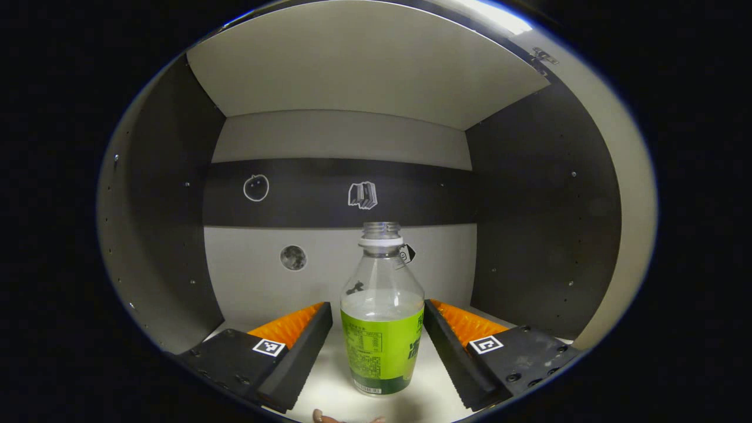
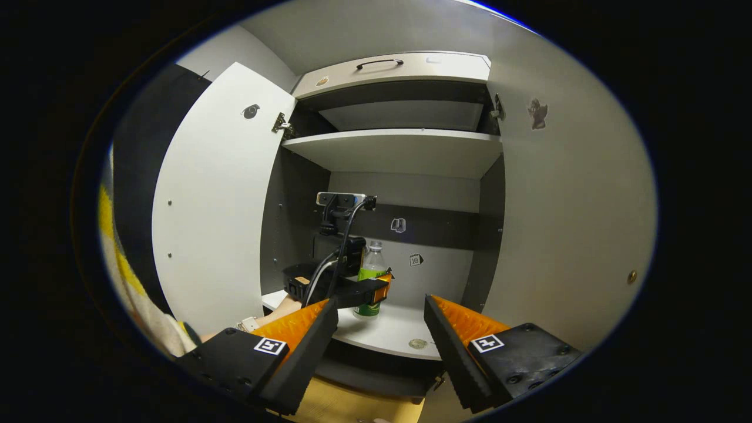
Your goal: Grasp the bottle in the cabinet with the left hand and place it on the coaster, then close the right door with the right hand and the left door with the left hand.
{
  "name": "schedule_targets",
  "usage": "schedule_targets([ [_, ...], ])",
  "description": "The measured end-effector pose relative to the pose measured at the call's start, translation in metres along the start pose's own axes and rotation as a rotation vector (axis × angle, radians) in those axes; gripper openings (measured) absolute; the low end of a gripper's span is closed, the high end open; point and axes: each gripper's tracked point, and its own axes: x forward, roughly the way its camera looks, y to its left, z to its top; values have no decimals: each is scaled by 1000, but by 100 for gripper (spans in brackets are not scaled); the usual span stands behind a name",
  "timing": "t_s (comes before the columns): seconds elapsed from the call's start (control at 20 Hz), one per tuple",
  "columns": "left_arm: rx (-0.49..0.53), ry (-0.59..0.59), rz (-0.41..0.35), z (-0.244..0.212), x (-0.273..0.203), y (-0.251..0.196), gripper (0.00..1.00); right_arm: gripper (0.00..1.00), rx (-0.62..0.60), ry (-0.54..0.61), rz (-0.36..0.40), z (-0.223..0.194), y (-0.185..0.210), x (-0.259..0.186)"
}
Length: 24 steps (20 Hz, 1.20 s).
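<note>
Left claw (image 1: 379, 329) sits at the bottom of the left gripper view, fingers apart, with the bottle (image 1: 382, 311) standing upright between them on the cabinet's pale shelf (image 1: 329, 388). Neither finger clearly presses the bottle; small gaps show on both sides. Bottle is clear plastic, uncapped, green label on the lower half, some liquid inside. Behind it the cabinet back wall (image 1: 341, 264) carries small stickers: an apple outline (image 1: 256, 188), a moon disc (image 1: 292, 257), a books icon (image 1: 363, 195). Dark side panels left and right, pale shelf underside overhead.

Right gripper view, from farther back: right claw (image 2: 380, 329) at the bottom, fingers apart, holding nothing, outside the cabinet. Left door (image 2: 217, 205) swung open at left, white, hinge visible at its top edge. Next, inside the lower compartment, the left claw (image 2: 367, 291) with its camera and cable reaches in at the bottle (image 2: 372, 267), a hand (image 2: 282, 311) behind it. Upper shelf (image 2: 399, 144) above, drawer front with a handle (image 2: 379, 61) at the top. Right door (image 2: 564, 223) open at right, pale, a sticker near its top. Small round mark on the shelf edge near the front.
</note>
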Motion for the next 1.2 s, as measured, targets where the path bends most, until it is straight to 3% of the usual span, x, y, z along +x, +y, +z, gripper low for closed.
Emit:
schedule_targets([
  [0.1,10,14,-6,-2,-1,-3,98,98,5,7,-11,-1,-2,-1],
  [0.15,9,11,-13,-2,0,-4,80,98,5,8,-17,-1,-3,-1],
  [0.35,-22,-5,-44,4,-7,-14,79,98,16,4,-39,-1,-6,-2],
  [0.75,31,-49,-65,28,-61,-21,80,98,30,3,-87,1,-5,-14],
  [1.2,59,-73,-159,40,-163,-54,78,98,43,40,-257,-1,-14,-54],
])
